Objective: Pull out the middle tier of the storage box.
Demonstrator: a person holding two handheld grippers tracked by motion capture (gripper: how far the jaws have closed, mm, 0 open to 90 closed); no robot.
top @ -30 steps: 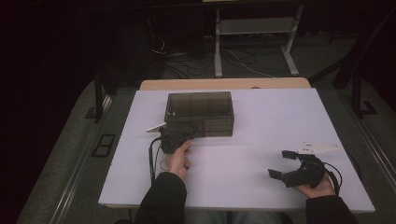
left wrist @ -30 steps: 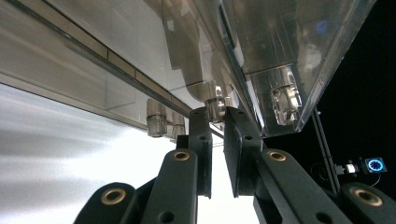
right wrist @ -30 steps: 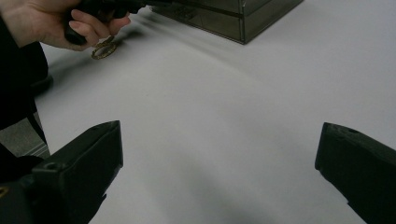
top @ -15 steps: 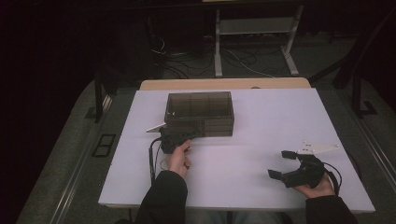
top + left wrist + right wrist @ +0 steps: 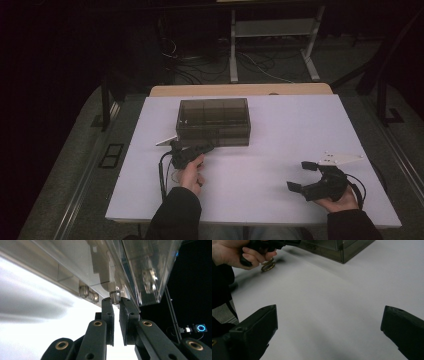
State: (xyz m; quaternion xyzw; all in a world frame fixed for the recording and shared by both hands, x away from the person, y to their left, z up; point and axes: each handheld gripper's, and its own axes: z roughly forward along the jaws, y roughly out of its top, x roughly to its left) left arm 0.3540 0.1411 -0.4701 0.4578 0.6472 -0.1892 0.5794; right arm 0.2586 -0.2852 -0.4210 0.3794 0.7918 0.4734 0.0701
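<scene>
Item: smoked clear box (image 5: 214,121), drawered, near the tabletop's (image 5: 280,145) far edge. We judge it rigid, light, slippery; best taken by its small drawer knob (image 5: 115,295). Our left gripper (image 5: 116,305) pinches that knob; right gripper (image 5: 306,176) spread wide, idle near the right front corner.

Wide-apart jaws frame the white table (image 5: 332,315), smoky box (image 5: 337,250) beyond.
</scene>
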